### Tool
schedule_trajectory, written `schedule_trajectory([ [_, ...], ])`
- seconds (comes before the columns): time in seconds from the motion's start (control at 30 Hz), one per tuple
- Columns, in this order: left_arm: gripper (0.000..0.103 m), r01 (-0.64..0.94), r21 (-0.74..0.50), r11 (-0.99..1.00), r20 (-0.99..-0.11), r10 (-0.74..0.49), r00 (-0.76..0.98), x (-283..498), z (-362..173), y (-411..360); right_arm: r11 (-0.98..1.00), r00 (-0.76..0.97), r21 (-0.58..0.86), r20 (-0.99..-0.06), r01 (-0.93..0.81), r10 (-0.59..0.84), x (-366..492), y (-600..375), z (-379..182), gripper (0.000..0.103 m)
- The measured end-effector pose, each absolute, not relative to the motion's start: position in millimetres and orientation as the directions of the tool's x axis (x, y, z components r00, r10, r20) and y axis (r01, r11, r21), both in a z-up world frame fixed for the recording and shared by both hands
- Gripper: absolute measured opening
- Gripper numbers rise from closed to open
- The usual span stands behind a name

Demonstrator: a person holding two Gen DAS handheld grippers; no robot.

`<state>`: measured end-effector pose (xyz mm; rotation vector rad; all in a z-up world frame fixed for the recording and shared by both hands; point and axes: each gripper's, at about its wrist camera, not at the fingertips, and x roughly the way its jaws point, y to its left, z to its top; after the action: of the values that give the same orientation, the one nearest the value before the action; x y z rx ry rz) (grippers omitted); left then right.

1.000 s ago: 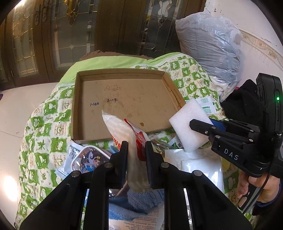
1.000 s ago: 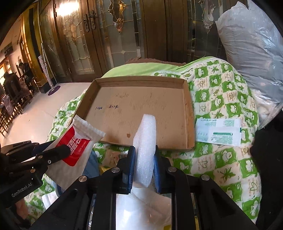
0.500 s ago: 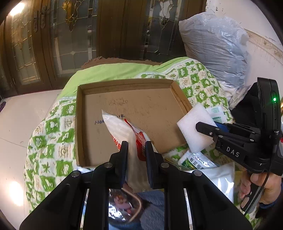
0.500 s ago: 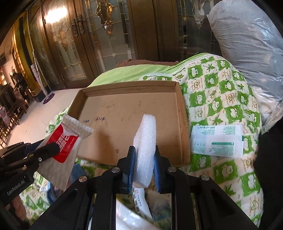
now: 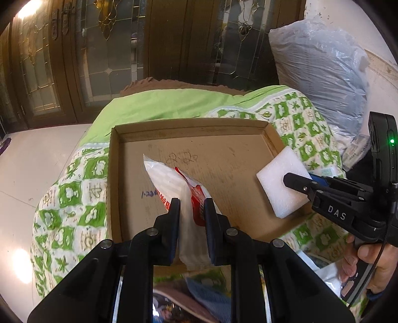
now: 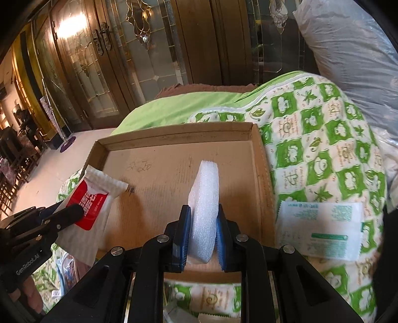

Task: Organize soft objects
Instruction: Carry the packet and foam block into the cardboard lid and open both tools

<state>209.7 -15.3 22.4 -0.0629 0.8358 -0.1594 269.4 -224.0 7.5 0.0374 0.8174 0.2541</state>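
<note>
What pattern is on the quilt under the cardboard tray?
Green-and-white checked quilt with leaf motifs, clearest in the right wrist view.

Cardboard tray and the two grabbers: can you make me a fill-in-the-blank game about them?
1. The left gripper holds a white and ____ packet.
2. The right gripper squeezes a white ____ block.
3. The cardboard tray lies on a ____ and white blanket.

Missing words: red; foam; green

Dark wooden doors (image 5: 104, 49) with leaded glass, pale tiled floor (image 5: 37, 159), warm lamp glare (image 6: 69, 22)
</note>
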Motion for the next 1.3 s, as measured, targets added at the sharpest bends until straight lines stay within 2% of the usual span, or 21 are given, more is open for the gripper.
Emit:
schedule_trajectory([
  [0.53,0.017,0.078,-0.148,0.986,-0.776,-0.165,0.609,239,-12,-12,0.967,0.622,0.170,-0.740,-0.192,0.254,303,-230,-21,0.021],
  [0.57,0.018,0.074,-0.153,0.985,-0.776,-0.166,0.609,239,-12,-10,0.968,0.625,0.163,-0.741,-0.191,0.247,302,-230,-21,0.025],
  [0.6,0.020,0.074,-0.158,0.985,-0.777,-0.170,0.606,238,-12,-9,0.969,0.625,0.158,-0.741,-0.190,0.244,302,-231,-21,0.036],
  [0.63,0.022,0.069,-0.159,0.985,-0.776,-0.168,0.608,237,-11,-6,0.970,0.629,0.154,-0.740,-0.187,0.239,301,-231,-21,0.040],
  [0.67,0.030,0.065,-0.157,0.986,-0.774,-0.163,0.612,236,-9,-5,0.972,0.636,0.150,-0.736,-0.182,0.233,299,-231,-21,0.045],
  [0.7,0.044,0.059,-0.153,0.986,-0.770,-0.157,0.618,235,-7,-4,0.973,0.644,0.144,-0.731,-0.179,0.227,298,-232,-20,0.045],
  [0.77,0.060,0.048,-0.161,0.986,-0.757,-0.154,0.634,232,-4,1,0.976,0.658,0.129,-0.722,-0.176,0.215,293,-231,-17,0.049],
  [0.8,0.061,0.042,-0.170,0.985,-0.749,-0.157,0.643,230,-1,3,0.978,0.667,0.119,-0.716,-0.173,0.205,291,-231,-15,0.053],
  [0.9,0.061,0.032,-0.184,0.982,-0.745,-0.161,0.648,227,2,8,0.983,0.694,0.089,-0.698,-0.161,0.177,284,-232,-12,0.059],
  [1.3,0.061,-0.012,-0.200,0.980,-0.736,-0.142,0.662,170,7,22,0.987,0.720,0.097,-0.676,-0.125,0.157,258,-247,-4,0.066],
])
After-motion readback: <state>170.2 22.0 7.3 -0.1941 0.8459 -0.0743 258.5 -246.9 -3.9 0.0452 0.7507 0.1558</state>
